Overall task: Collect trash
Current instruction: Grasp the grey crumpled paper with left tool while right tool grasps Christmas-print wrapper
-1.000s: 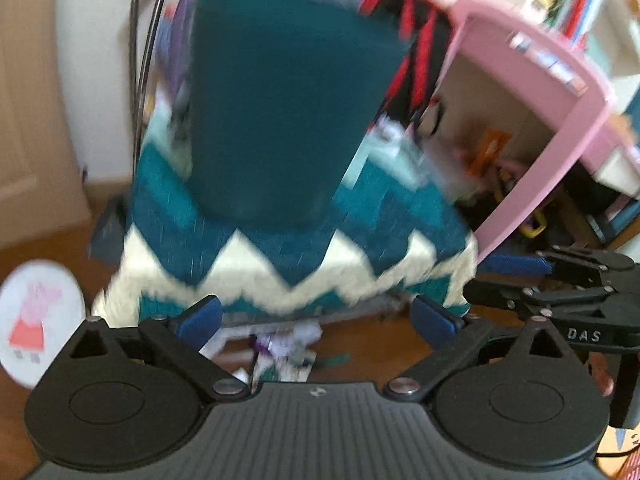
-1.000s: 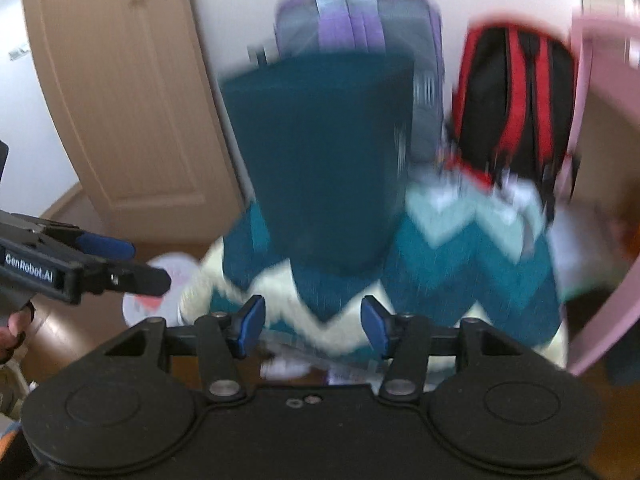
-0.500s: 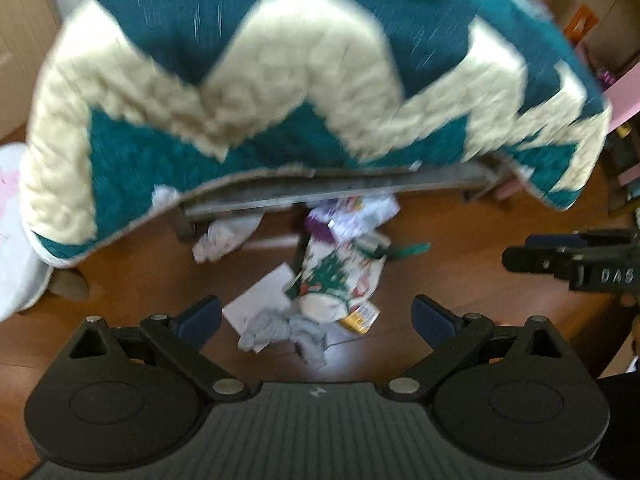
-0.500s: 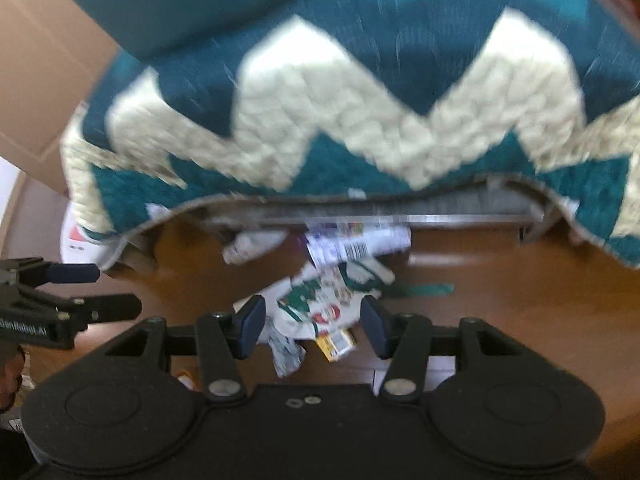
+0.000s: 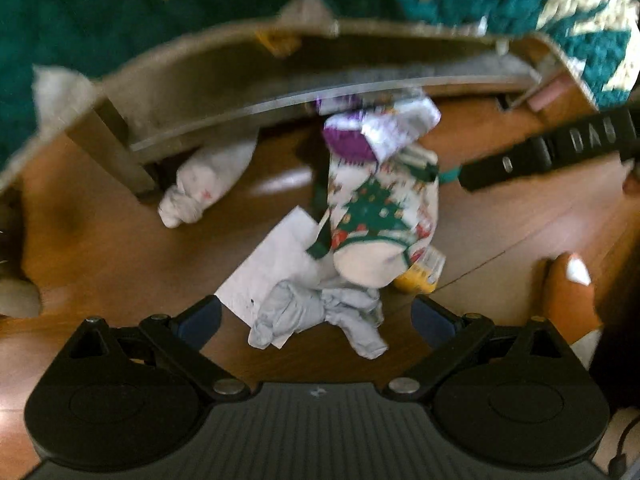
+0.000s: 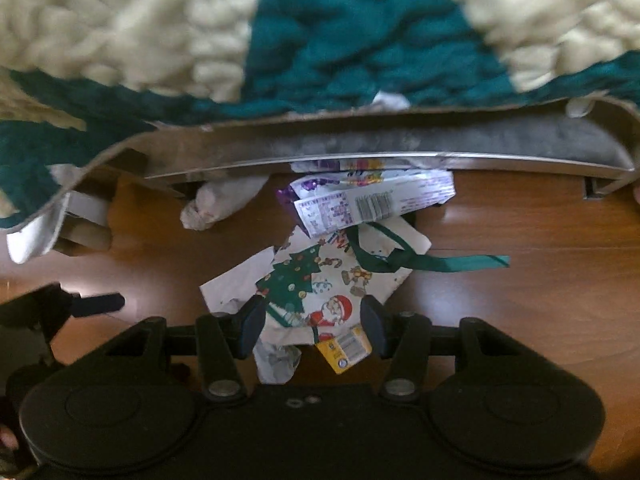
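A pile of trash lies on the wooden floor under a blanket-covered seat. It holds Christmas wrapping paper, a purple-and-white wrapper, a green ribbon, a small yellow packet, a white sheet and a crumpled grey tissue. My left gripper is open, pointing steeply down over the grey tissue. My right gripper is open above the near edge of the Christmas paper, pads apart from it. Each gripper shows in the other's view.
A teal-and-cream zigzag blanket hangs over a grey metal frame bar just beyond the pile. A white tissue wad lies by a frame leg. A person's foot stands at the right.
Both grippers have dropped toward the floor and tilted downward. The trash pile now fills the middle of both views, and the blanket has slid to the top edge.
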### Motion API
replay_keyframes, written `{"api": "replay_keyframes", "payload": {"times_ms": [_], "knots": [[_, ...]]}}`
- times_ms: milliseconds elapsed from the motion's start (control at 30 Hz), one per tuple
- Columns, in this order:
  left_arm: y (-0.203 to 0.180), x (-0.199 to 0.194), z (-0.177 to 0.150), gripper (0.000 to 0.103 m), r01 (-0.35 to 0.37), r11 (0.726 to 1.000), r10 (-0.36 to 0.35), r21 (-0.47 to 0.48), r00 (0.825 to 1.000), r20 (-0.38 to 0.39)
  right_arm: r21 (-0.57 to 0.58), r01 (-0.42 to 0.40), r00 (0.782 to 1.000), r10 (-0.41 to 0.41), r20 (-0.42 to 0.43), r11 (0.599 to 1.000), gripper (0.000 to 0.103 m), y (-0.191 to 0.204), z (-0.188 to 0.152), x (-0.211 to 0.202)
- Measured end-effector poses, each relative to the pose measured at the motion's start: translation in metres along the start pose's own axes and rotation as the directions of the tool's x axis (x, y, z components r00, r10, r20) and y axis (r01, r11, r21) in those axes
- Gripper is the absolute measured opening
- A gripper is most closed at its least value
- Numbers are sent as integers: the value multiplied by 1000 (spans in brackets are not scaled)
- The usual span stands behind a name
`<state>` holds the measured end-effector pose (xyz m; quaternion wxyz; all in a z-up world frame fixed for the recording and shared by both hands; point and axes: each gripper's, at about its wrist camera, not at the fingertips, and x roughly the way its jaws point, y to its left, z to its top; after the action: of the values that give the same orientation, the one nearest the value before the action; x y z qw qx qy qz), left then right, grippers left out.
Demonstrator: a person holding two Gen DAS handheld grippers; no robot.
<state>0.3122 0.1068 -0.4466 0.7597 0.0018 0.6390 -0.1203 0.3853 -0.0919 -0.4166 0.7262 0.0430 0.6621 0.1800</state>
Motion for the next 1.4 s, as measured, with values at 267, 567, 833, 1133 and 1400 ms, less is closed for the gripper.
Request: {"api": "replay_keyframes", "payload": {"times_ms": [267,567,833,1133,1400], "knots": [[-5,59,-20,101,-40,989,43,145,999,-19,-107,34,997,-41,-69,994,53,18,-1,55],[-4,102,-24,96,-85,962,96,259,995,-30,-151,72,993,-86,-85,986,53,32,-2,92],[9,125,-19,60,-64,977,81,202,994,-76,-151,90,992,-103,-74,984,53,31,0,98],[21,114,-24,55,-76,989,82,128,996,-40,-295,45,998,-54,-23,954,52,36,-26,68],[36,104,-40,54,-50,999,50,8,997,-52,-523,86,996,-86,25,848,52,47,-39,81]]}}
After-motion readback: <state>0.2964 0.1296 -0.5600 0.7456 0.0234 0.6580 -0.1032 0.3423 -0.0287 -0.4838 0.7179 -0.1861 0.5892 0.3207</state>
